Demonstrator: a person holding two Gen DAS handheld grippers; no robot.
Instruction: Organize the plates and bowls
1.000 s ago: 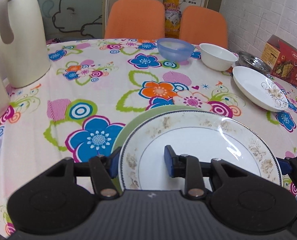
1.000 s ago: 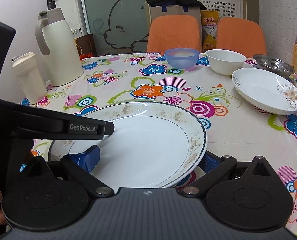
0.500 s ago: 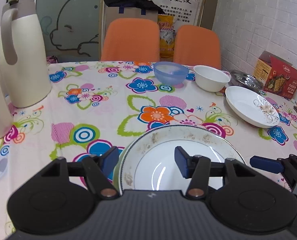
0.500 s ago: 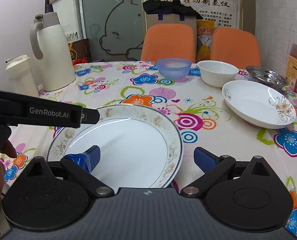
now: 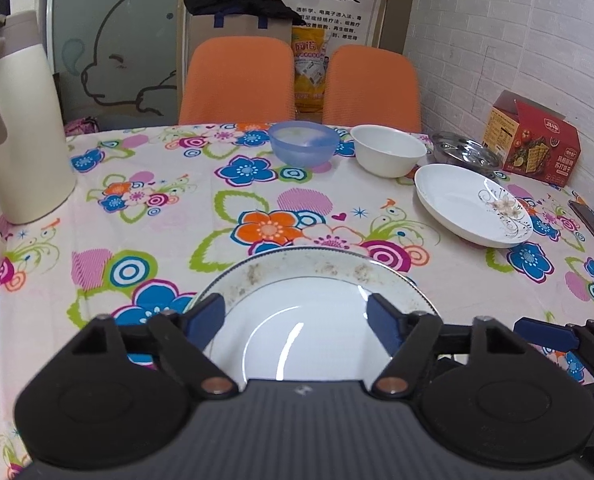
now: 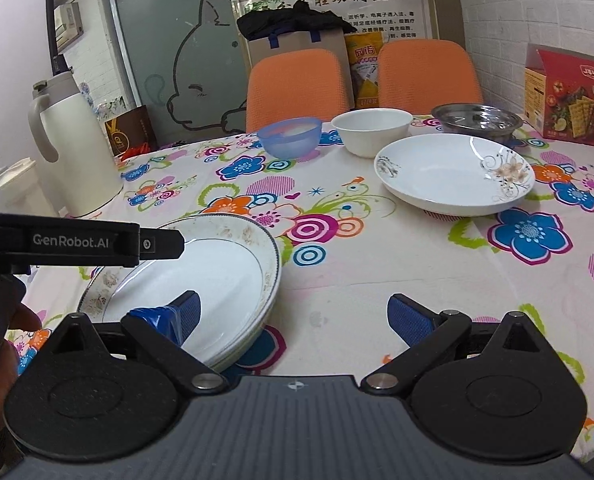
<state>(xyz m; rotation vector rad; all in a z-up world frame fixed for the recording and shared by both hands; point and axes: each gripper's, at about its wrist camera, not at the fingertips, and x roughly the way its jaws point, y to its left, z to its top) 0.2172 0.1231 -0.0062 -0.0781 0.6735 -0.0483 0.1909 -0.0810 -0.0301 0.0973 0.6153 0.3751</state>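
A gold-rimmed white plate lies flat near the table's front edge, on top of another plate whose rim shows under it in the right wrist view. My left gripper is open above the plate's near part, holding nothing. My right gripper is open too, its left finger over the gold-rimmed plate and its right finger over the cloth. A white flower-print dish, a blue bowl, a white bowl and a steel bowl stand further back.
A cream thermos jug stands at the left. A red cracker box and a phone sit by the right wall. Two orange chairs are behind the floral-clothed table. A hand shows at lower left.
My left gripper let go of the plate's rim and opened wide. Both grippers drew back and up from the plate, the right one shifting rightward. The plate now rests on the stack.
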